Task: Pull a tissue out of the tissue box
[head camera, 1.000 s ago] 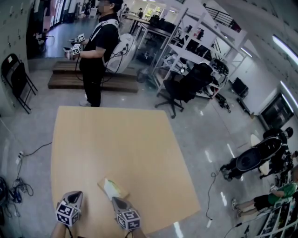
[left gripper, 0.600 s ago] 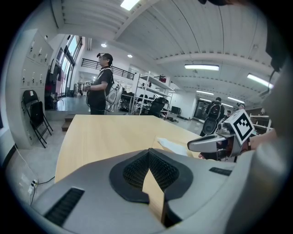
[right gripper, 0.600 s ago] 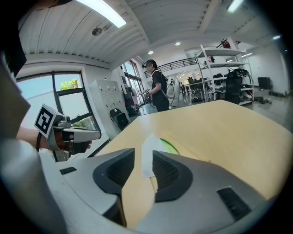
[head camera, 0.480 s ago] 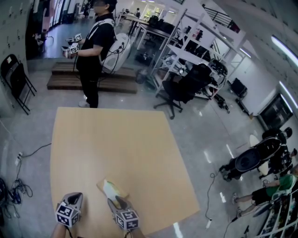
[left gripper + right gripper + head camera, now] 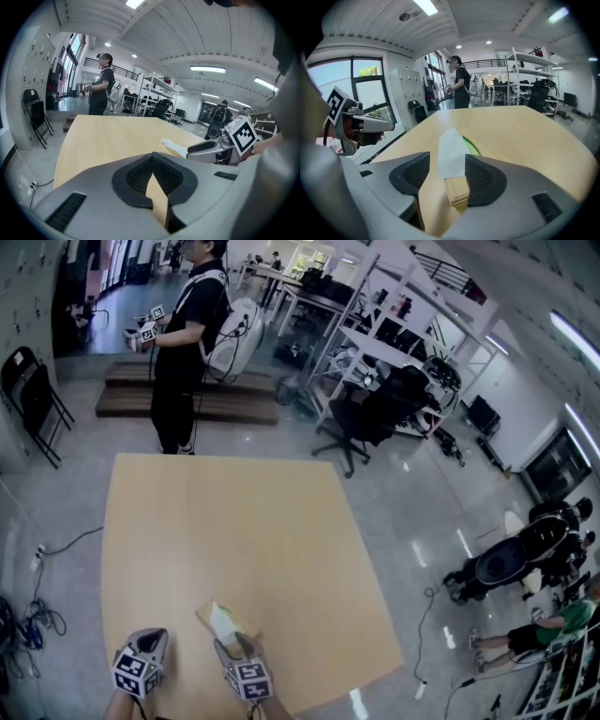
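The tissue box (image 5: 226,621) lies on the wooden table (image 5: 234,531) near its front edge. In the right gripper view a white tissue (image 5: 451,152) stands up out of the tan box (image 5: 457,190), which has a green top. My right gripper (image 5: 447,171) is open and its jaws have just been opening. The tissue rises between the pads, which stand apart from it. My left gripper (image 5: 150,638) hangs to the left of the box, away from it. Its jaws (image 5: 153,174) meet at the tips with nothing in them.
A person (image 5: 187,343) holding grippers stands beyond the table's far edge. An office chair (image 5: 375,413) and shelving stand at the back right, a folding chair (image 5: 33,399) at the left wall. Cables lie on the floor left of the table.
My right gripper's jaws have gone from shut to open around the tissue, and it has shifted slightly left. The left gripper has stayed put. The person at the back has stepped and turned.
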Tool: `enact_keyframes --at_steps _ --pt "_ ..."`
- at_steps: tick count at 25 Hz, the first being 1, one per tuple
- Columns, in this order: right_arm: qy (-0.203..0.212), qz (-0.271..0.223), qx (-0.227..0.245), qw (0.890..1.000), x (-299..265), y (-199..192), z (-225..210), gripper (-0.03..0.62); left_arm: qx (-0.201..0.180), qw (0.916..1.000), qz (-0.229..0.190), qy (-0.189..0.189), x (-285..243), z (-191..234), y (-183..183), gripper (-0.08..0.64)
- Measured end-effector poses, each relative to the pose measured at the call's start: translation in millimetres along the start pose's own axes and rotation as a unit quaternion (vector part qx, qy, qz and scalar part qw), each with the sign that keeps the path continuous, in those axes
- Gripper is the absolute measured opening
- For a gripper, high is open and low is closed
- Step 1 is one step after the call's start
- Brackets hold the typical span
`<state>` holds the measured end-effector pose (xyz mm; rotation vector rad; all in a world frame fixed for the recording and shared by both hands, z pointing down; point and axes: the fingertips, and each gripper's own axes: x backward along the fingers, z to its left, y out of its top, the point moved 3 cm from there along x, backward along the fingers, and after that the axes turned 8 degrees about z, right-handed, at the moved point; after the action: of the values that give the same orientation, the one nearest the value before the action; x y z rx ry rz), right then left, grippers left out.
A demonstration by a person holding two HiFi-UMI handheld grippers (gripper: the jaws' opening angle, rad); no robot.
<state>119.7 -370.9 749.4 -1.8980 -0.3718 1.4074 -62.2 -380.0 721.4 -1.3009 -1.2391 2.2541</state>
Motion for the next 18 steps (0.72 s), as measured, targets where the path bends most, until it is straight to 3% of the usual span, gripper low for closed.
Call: enact_keyframes --at_steps 6,14,18 --pt "-0.014 0.011 0.021 1.000 -2 3 1 0.234 0.006 1.0000 0.002 0.003 -2 5 -4 0.008" --pt "-0.073 0.008 0.031 0.997 -3 2 -12 0.057 0.007 1.0000 0.001 -0.003 -8 4 -5 0.008" --pt "-0.081 0.010 0.027 0.996 1 0 -15 0.011 0.007 1.0000 0.000 -0.001 -5 3 -4 0.008"
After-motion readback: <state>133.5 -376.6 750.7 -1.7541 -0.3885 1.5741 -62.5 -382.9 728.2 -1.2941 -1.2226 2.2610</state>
